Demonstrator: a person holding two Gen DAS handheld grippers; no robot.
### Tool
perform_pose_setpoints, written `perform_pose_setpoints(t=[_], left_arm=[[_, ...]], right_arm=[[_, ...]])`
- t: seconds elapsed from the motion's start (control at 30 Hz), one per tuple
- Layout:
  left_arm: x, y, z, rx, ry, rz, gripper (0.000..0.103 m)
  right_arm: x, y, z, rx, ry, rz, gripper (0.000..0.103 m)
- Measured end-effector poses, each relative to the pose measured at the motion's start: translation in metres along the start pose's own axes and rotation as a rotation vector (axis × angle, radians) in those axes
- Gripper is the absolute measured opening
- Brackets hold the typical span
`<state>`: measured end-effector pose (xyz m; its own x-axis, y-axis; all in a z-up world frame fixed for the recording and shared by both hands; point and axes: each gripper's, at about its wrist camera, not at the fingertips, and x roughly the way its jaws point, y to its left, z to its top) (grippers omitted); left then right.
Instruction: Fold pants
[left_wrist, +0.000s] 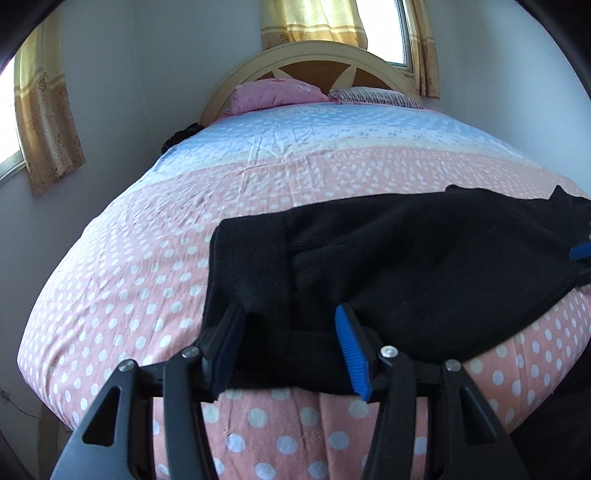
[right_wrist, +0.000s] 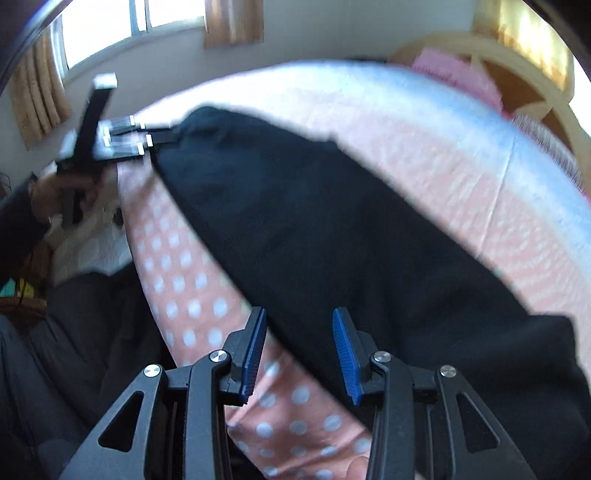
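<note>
Black pants (left_wrist: 406, 266) lie flat across the near part of the bed, stretched from left to right. In the right wrist view the pants (right_wrist: 314, 221) run diagonally from far left to near right. My left gripper (left_wrist: 291, 317) is open, its jaws wide apart with the pants' near edge lying between them. It also shows in the right wrist view (right_wrist: 147, 138) at the pants' far end. My right gripper (right_wrist: 299, 325) is open, with the pants' near edge between its blue pads (right_wrist: 345, 350). A blue pad of it shows at the left wrist view's right edge (left_wrist: 580, 251).
The bed (left_wrist: 147, 258) has a pink polka-dot and blue sheet. Pillows (left_wrist: 277, 94) lie against the wooden headboard (left_wrist: 314, 62). Walls and curtained windows (left_wrist: 48, 122) surround the bed. The person's hand (right_wrist: 55, 192) and dark-clothed legs (right_wrist: 74, 332) are beside the bed's near edge.
</note>
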<state>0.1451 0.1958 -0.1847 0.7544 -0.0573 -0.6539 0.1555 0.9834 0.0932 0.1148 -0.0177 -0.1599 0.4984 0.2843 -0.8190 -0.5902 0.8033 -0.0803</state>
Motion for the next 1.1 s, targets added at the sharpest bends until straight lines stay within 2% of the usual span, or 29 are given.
perform_pose_setpoints(t=[0.1, 0.23, 0.37, 0.53, 0.63, 0.7, 0.8, 0.9, 0.97, 1.0, 1.1], left_arm=[[-0.010, 0.000, 0.004, -0.036, -0.009, -0.007, 0.054], [-0.027, -0.016, 0.024, -0.050, -0.092, -0.040, 0.064], [-0.031, -0.060, 0.047, -0.010, -0.138, -0.153, 0.070], [-0.013, -0.124, 0.043, 0.081, -0.083, -0.268, 0.070], [0.002, -0.150, 0.023, 0.132, 0.019, -0.333, 0.071], [-0.001, -0.157, 0.015, 0.152, -0.012, -0.302, 0.073], [0.001, -0.149, 0.021, 0.113, 0.030, -0.348, 0.073], [-0.003, -0.150, 0.019, 0.142, 0.028, -0.353, 0.074], [-0.005, -0.151, 0.018, 0.142, 0.030, -0.357, 0.074], [-0.006, -0.151, 0.019, 0.143, 0.032, -0.361, 0.074], [-0.003, -0.152, 0.020, 0.143, 0.031, -0.370, 0.074]], right_arm=[[-0.010, -0.003, 0.000, -0.006, 0.026, 0.066, 0.040], [-0.022, -0.022, 0.024, -0.001, -0.014, 0.051, 0.040], [-0.024, -0.054, 0.060, 0.098, -0.079, 0.052, 0.040], [0.012, -0.092, 0.103, 0.288, -0.073, 0.144, 0.040], [0.041, -0.105, 0.122, 0.379, -0.057, 0.230, 0.040], [0.063, -0.110, 0.133, 0.436, -0.041, 0.260, 0.040], [0.091, -0.121, 0.146, 0.542, -0.013, 0.316, 0.039], [0.114, -0.128, 0.151, 0.629, 0.023, 0.410, 0.039], [0.124, -0.125, 0.152, 0.657, 0.046, 0.465, 0.024], [0.126, -0.120, 0.154, 0.652, 0.054, 0.470, 0.009], [0.126, -0.115, 0.154, 0.645, 0.030, 0.399, 0.007]])
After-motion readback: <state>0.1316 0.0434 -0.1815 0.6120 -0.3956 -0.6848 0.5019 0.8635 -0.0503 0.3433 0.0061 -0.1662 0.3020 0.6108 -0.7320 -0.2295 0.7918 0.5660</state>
